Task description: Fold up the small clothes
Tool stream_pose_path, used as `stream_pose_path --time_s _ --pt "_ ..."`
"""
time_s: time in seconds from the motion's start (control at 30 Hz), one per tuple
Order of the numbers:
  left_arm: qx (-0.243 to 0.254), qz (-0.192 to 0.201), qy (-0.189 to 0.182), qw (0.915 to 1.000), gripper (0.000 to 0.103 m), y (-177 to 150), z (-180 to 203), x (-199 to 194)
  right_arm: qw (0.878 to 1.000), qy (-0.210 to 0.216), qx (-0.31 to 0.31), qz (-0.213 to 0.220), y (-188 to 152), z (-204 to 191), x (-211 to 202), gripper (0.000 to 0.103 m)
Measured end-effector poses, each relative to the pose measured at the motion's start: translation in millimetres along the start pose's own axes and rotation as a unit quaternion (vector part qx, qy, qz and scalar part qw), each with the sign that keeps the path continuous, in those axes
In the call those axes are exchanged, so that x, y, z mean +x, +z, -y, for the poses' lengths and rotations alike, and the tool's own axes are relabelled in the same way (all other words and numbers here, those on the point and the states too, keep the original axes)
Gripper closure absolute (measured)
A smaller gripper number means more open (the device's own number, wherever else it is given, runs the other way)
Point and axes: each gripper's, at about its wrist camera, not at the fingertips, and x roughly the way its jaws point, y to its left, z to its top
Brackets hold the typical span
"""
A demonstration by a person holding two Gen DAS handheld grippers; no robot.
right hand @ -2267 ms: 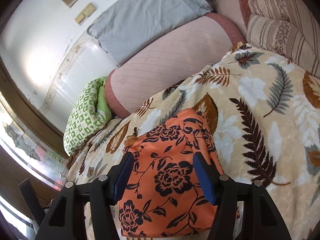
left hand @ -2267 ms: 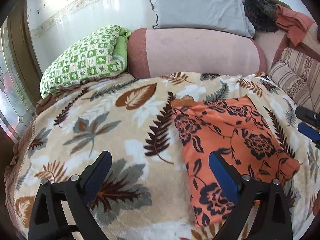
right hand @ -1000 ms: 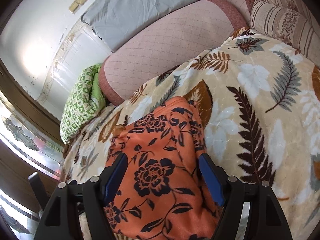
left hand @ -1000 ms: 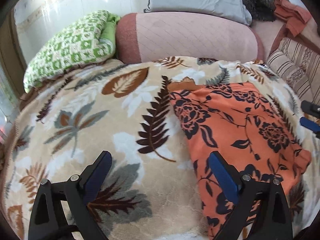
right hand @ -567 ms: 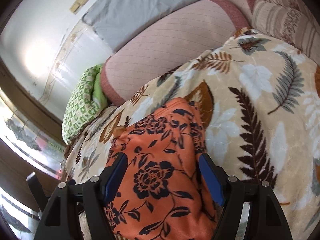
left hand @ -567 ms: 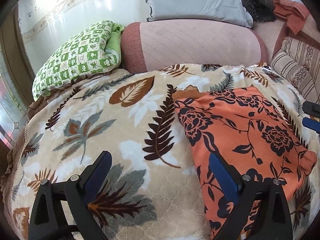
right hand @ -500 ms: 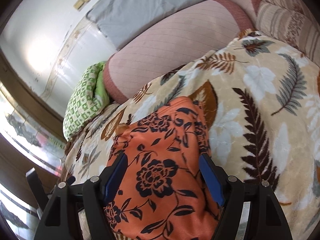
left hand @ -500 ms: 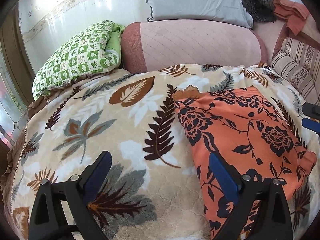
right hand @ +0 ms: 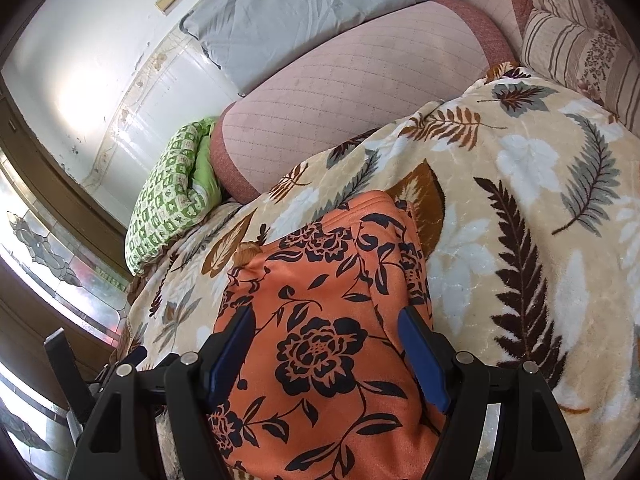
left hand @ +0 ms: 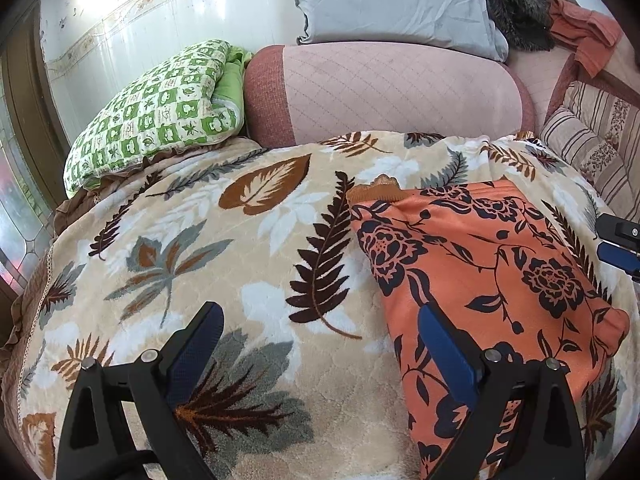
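Orange floral garment [right hand: 320,320] lies beneath the right gripper [right hand: 324,320] (jaws apart); left gripper [left hand: 320,320] apart too.

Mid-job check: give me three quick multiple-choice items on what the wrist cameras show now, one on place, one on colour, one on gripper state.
1. Where does the orange floral garment lie?
A. on the leaf-print blanket
B. on the grey pillow
C. on the floor

2. What colour is the checked cushion?
A. blue and white
B. green and white
C. red and black

3. How do the left gripper and right gripper stand?
A. both shut on cloth
B. one shut
C. both open

Answers: 1 A, it lies flat on the blanket; 2 B, green squares show; 3 C, blue pads stand apart, gripping nothing.
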Motion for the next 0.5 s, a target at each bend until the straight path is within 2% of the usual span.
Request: stream_pose_path --time_s 0.5 --pt "0.003 -0.004 -0.005 1.0 0.005 -1.0 1.8 2.3 1.0 -0.003 0.0 -0.005 -0.3 1.8 6.1 0.026"
